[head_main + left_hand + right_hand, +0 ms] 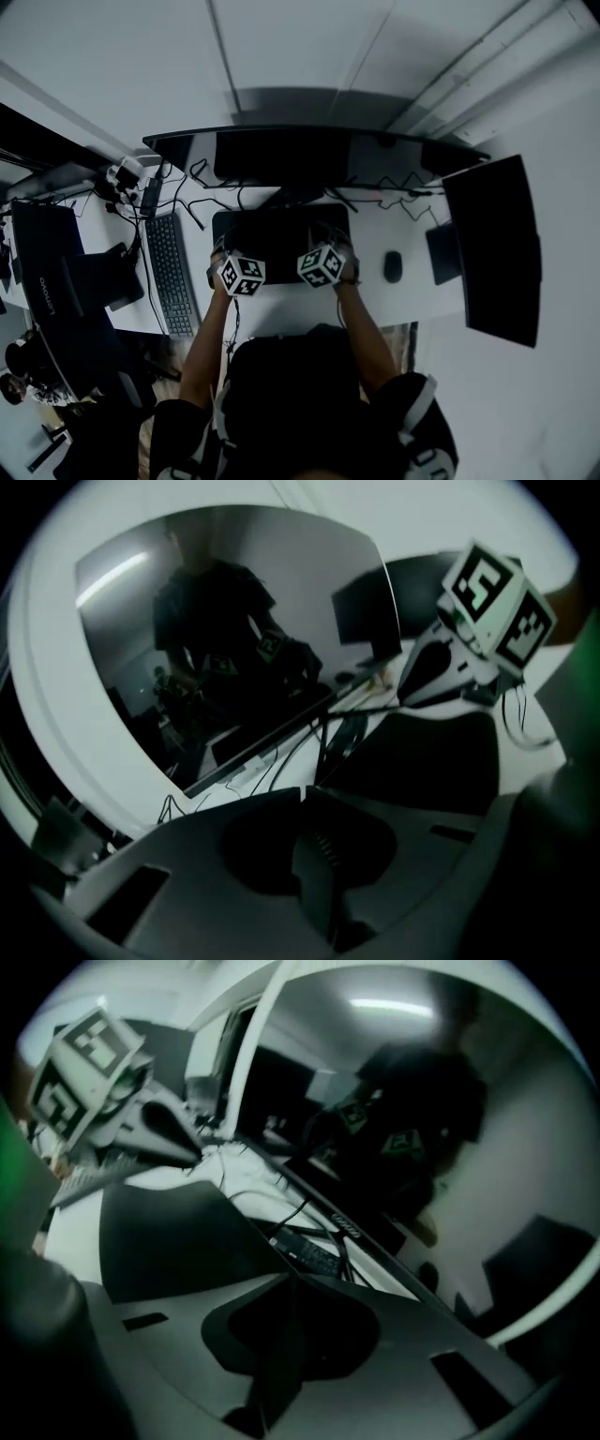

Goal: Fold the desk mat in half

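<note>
In the head view the black desk mat [281, 239] lies mid-frame on the white tabletop [291, 314], with its far edge close under the curved monitor [309, 155]. The left tool [227, 261] and right tool [336, 253] sit at the mat's two near corners. A keyboard [172, 272] lies just left of the mat, and a mouse [393, 266] lies apart to the right. A bare strip of tabletop runs below the mat's near edge.

In the left gripper view the jaws are closed, their tips meeting on the mat's corner at lower centre. The mat spreads right, and cables [328, 733] crowd its far edge.

In the right gripper view the jaws are closed on the other near corner. The mat spreads left, with cables hard by its right edge.
</note>
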Tool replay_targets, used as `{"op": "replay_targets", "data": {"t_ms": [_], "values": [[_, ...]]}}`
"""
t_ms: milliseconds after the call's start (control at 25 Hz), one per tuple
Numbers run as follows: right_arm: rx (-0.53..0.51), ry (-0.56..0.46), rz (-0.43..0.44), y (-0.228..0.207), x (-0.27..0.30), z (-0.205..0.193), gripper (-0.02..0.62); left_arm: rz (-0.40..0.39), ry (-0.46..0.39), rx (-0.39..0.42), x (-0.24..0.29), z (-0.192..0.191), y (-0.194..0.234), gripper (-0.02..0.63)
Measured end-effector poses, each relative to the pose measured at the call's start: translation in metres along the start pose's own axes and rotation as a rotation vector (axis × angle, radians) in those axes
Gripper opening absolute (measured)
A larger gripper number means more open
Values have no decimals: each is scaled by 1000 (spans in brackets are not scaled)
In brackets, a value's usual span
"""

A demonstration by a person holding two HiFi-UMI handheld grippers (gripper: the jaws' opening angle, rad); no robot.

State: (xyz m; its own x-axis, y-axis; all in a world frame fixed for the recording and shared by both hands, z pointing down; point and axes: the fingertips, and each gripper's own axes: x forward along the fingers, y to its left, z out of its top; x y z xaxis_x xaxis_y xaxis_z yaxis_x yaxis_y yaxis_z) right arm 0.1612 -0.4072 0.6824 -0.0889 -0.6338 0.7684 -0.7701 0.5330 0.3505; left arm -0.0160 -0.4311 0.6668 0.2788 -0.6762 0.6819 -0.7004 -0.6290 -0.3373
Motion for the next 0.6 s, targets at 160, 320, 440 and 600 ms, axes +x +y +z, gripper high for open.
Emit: {"op": "replay_targets", "data": {"t_ms": [160,320,440,600], "values": [[191,-127,-21,-8,-47,20,15,-54,-123,-221,-46,20,-13,8],[388,-265,-61,-24,-104,45,12,-42,-252,-364,-98,51,-3,8],[507,-380,-77,-26,-149,63,10,-22,-351,-420,-140,75,5,6],[571,-490,-57,-15,-200,68,8,-10,-483,-443,-193,99,5,8]]}}
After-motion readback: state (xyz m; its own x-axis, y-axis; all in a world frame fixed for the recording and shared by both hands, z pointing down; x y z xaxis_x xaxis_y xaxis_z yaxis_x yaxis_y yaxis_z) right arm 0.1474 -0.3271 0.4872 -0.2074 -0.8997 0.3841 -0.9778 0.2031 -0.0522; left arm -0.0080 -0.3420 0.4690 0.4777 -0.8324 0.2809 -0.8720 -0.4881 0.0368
